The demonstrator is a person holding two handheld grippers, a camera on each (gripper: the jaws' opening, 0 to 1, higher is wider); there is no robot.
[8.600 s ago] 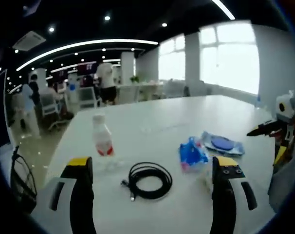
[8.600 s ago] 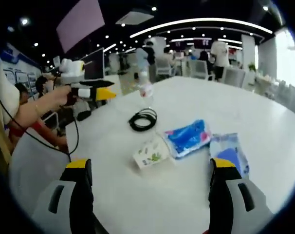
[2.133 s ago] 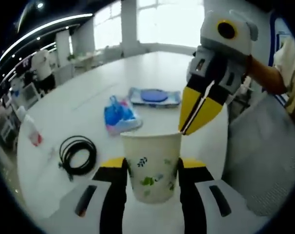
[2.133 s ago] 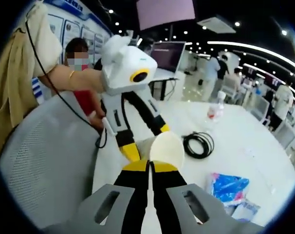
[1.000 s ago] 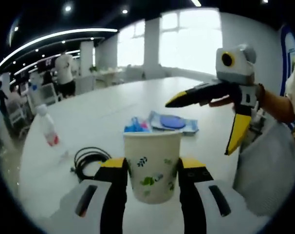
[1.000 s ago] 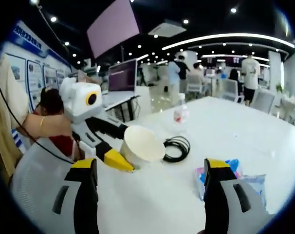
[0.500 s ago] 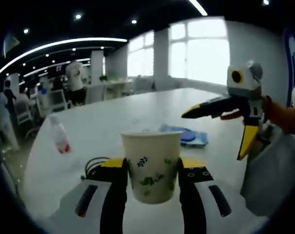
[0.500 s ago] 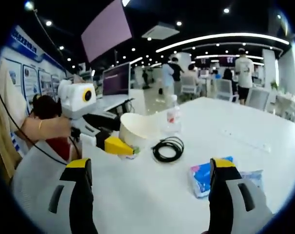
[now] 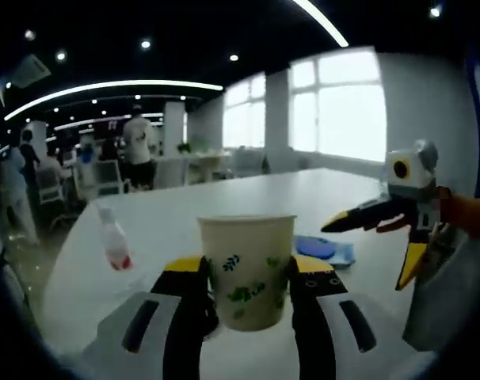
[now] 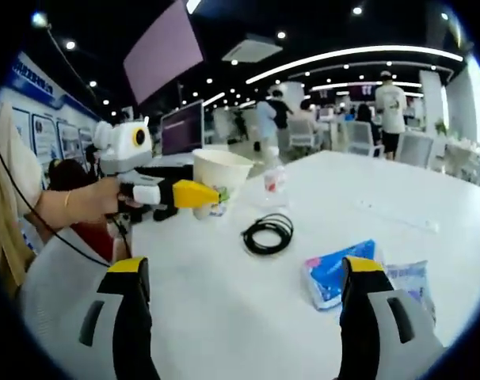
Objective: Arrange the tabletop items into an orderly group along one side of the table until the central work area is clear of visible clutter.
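Paper cup hides most of the table behind it. Blue packet half covered by the left gripper jaw.

Left gripper: jaws closed on the cup, held upright and raised; a bare forearm extends behind it. Right gripper: jaws spread wide, nothing between them, level, held by a hand.
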